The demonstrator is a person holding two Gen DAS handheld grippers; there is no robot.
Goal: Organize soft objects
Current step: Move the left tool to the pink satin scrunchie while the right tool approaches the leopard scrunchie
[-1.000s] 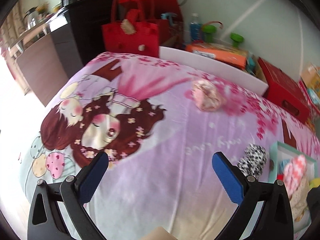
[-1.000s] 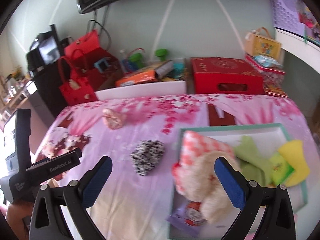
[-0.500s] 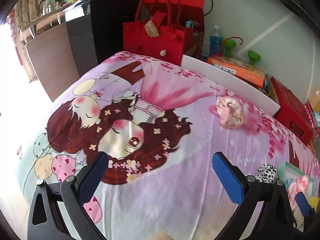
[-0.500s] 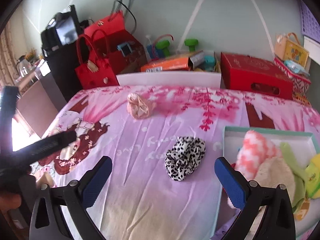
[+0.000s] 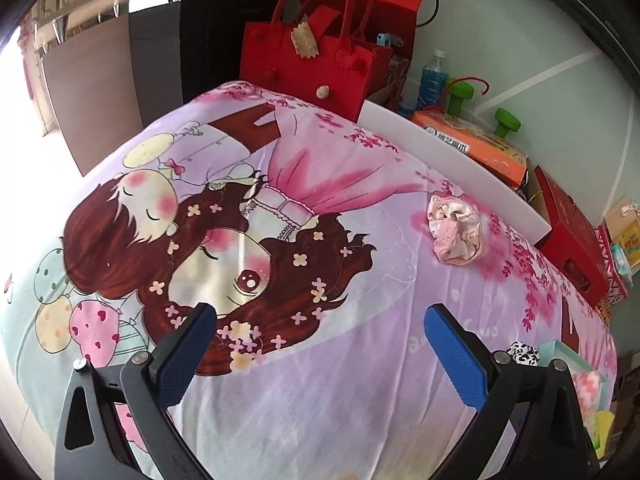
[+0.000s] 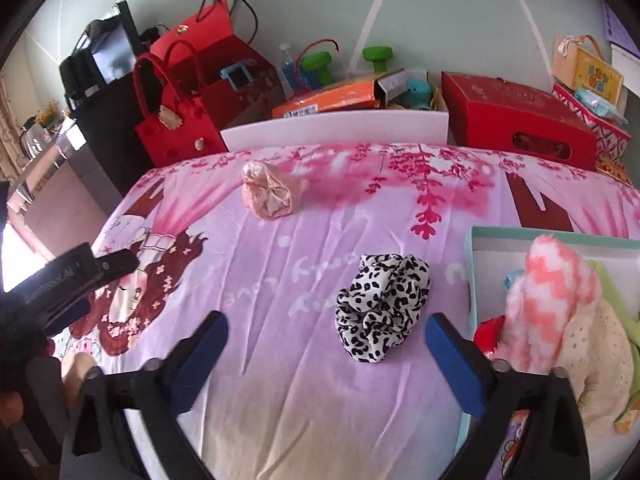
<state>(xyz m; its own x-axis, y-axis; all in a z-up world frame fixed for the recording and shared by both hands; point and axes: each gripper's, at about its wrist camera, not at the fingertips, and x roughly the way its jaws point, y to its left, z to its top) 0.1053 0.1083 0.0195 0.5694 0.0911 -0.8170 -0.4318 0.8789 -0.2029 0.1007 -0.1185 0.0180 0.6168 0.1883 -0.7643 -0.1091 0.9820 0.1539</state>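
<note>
Closer now, right tongs face two loose scrunchies on bedspread.

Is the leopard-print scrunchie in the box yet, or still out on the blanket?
Still out. The leopard-print scrunchie lies on the blanket, beside the box, apart from it; the pink scrunchie is out too.

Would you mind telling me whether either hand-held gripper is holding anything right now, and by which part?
Nothing is held. The left hand-held gripper is open over bare bedspread; the right hand-held gripper, its jaws just closing slightly, is open around the leopard-print scrunchie without touching it.
</note>
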